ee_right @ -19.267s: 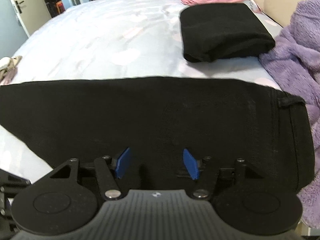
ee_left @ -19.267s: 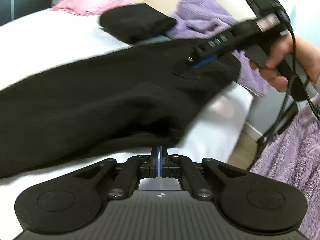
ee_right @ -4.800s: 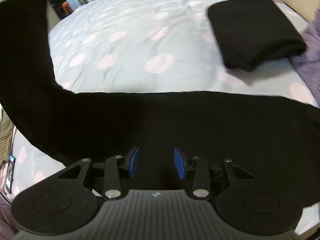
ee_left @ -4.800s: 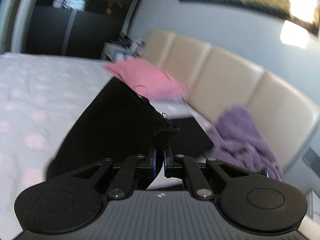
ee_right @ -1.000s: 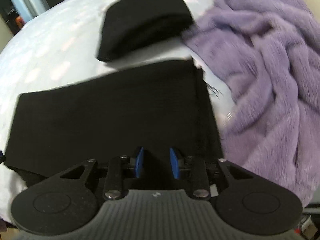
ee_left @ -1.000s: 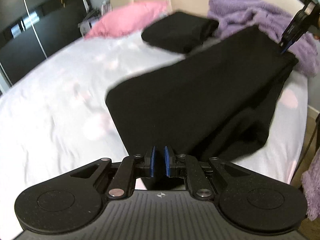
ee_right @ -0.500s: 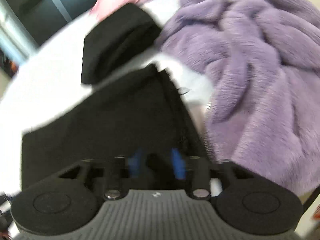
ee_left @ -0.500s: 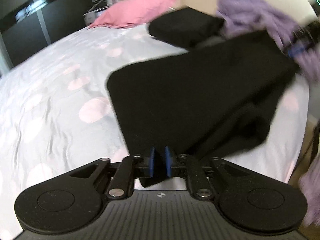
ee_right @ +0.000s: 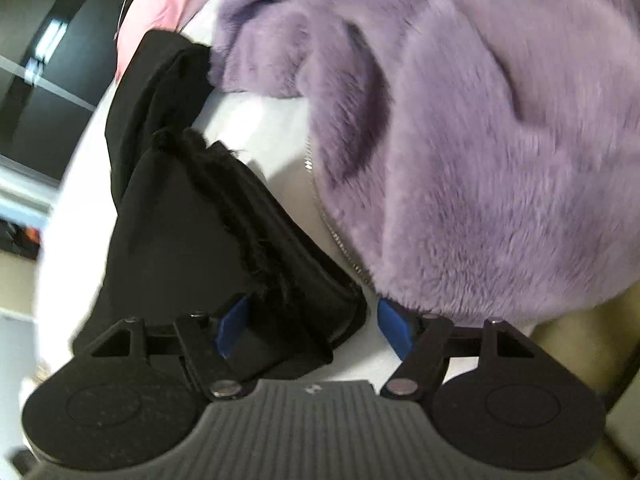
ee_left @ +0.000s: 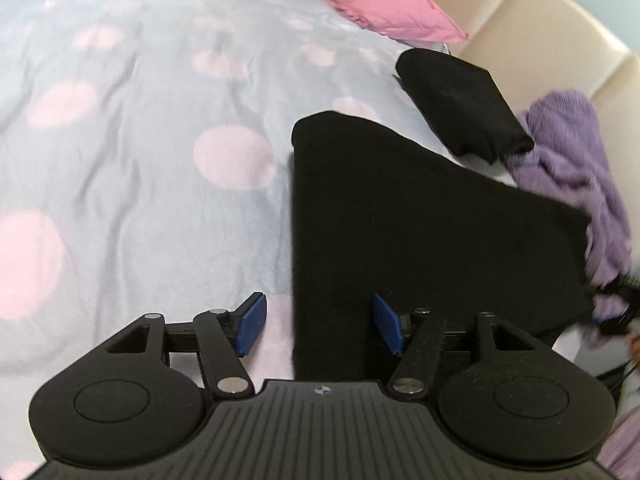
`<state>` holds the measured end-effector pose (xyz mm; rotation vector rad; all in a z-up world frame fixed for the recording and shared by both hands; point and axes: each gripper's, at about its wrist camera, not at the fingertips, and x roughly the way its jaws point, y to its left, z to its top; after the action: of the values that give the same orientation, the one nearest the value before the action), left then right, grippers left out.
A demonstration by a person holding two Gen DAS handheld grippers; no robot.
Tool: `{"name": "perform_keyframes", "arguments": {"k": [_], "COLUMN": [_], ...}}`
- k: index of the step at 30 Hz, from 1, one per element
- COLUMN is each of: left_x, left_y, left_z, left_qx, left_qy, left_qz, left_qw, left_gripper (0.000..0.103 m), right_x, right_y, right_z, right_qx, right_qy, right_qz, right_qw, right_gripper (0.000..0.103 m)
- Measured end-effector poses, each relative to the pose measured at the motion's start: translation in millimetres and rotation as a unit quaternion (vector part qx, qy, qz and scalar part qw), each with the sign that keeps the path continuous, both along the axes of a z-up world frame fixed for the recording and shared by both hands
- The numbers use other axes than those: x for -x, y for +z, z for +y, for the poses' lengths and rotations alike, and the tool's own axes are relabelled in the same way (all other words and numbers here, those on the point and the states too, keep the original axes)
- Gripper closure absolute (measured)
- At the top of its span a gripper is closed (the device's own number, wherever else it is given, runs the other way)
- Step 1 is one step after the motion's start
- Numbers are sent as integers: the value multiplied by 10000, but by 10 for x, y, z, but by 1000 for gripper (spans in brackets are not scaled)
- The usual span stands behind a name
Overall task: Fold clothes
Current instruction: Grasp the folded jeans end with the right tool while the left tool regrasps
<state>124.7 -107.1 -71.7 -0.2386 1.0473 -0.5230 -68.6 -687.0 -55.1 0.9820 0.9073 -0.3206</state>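
A black garment [ee_left: 420, 232] lies folded flat on the bed, its left edge running straight toward me. My left gripper [ee_left: 318, 328] is open and straddles that near left edge, one blue pad over the sheet and one over the cloth. In the right wrist view the same black garment [ee_right: 208, 240] shows its frayed, layered end. My right gripper [ee_right: 312, 330] is open around that end, with the cloth lying loose between the fingers. A second black garment [ee_left: 460, 104], folded into a thick bundle, rests farther back.
The bed sheet [ee_left: 140, 140] is pale blue with pink dots. A pink pillow [ee_left: 380, 4] lies by the cream padded headboard [ee_left: 540, 40]. A fluffy purple garment [ee_right: 480, 140] is heaped right beside the black garment's end, and shows as the purple garment [ee_left: 572, 152] at the right.
Both grippers have opened and let go of the black garment. The left wrist view now looks down on its flat folded shape; the right one has swung toward the purple heap.
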Motion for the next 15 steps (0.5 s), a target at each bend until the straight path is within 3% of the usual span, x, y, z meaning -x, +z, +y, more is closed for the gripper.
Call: {"name": "perform_keyframes", "arguments": {"k": [8,12,15], "left_x": [-274,-407,-427], "left_y": [-183,-230,-229], "left_z": [-77,-189,-218], "left_qx": [527,595,580], "left_qy": [183,187,243], "left_qz": [273,324,294], "left_qw": [9981,9975,9976], "left_gripper": [40,52,60], "right_x": [-116,-209,-253], "right_y": [-120,-158,-140], "right_z": [-9,-20,-12], "right_qx": [-299,-355,-286], "right_qy": [-97,-83,-65], "right_qz": [-248,-287,-287], "right_qw": [9992,9989,9992], "right_gripper": [28,29,38]}}
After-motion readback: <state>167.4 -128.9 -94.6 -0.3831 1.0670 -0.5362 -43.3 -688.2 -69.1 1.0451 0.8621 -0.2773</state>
